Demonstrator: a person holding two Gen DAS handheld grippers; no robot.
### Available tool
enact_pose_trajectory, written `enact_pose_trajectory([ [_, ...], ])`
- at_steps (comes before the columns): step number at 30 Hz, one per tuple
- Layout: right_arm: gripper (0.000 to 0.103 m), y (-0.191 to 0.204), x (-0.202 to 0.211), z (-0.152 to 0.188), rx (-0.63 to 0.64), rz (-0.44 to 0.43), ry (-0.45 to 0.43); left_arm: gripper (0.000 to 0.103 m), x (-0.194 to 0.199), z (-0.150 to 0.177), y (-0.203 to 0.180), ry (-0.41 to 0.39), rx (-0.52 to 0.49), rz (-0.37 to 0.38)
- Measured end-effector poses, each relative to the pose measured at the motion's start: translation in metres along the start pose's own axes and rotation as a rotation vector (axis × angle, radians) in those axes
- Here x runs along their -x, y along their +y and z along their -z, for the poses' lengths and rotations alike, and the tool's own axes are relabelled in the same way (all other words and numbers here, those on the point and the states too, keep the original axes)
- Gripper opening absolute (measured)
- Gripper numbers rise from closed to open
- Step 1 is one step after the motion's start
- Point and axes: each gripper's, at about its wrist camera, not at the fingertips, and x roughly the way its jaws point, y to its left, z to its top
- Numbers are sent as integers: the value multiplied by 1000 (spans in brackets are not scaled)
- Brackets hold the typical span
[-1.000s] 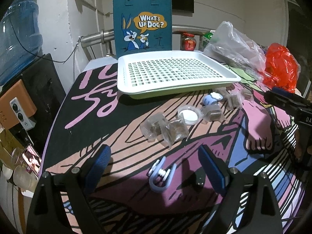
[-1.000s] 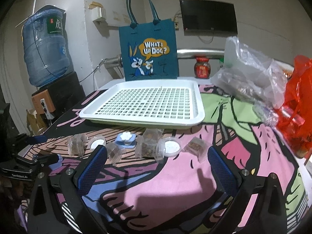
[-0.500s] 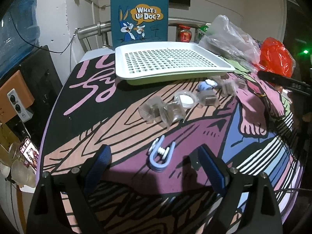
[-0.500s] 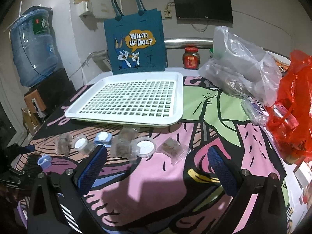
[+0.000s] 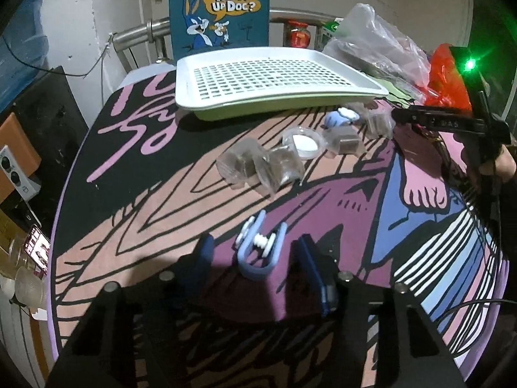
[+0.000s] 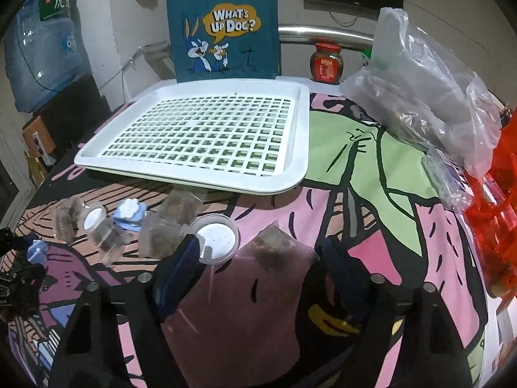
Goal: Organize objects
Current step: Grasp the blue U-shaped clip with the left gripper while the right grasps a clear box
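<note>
We have both grippers down over the printed tablecloth [image 5: 436,213], each mid-close on a different item. Left gripper [image 5: 255,253]: jaws have just been closing and stand roughly half open around the lavender U-shaped clip [image 5: 260,249], which lies flat between them – pads beside it, not yet pressing, nothing held. Right gripper [image 6: 261,255]: jaws have also just been closing, still fairly wide, straddling a clear packet of brown bits [image 6: 274,245]; the left pad sits just beside the round lidded dish [image 6: 216,237], and contact with the packet isn't evident. The white slotted tray [image 6: 300,148] behind the row of items looks like the destination – bare so far. Handling, our read: the clip is light, rigid plastic with smooth sides, so pinch across the two arms near the white roller, squarely, or it may squirt out. The packet is light, thin-walled and crushable – take it across the middle, gently. Hard to tell: what's inside the clear cubes [image 5: 245,165], blurred fingertips, the tray's far rim behind the tote bag [image 6: 223,29], and the clear plastic bags [image 6: 420,97] covering their contents.
</note>
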Motion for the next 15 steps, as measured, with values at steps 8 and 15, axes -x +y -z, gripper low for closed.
enact_pose_trajectory([
  [8,34,-2,-9,0,0,-11,47,27,1,-1,-2,-5,-13,27],
  [15,26,2,12,7,-15,-30,-12,27,4,-2,2,-21,6,37],
])
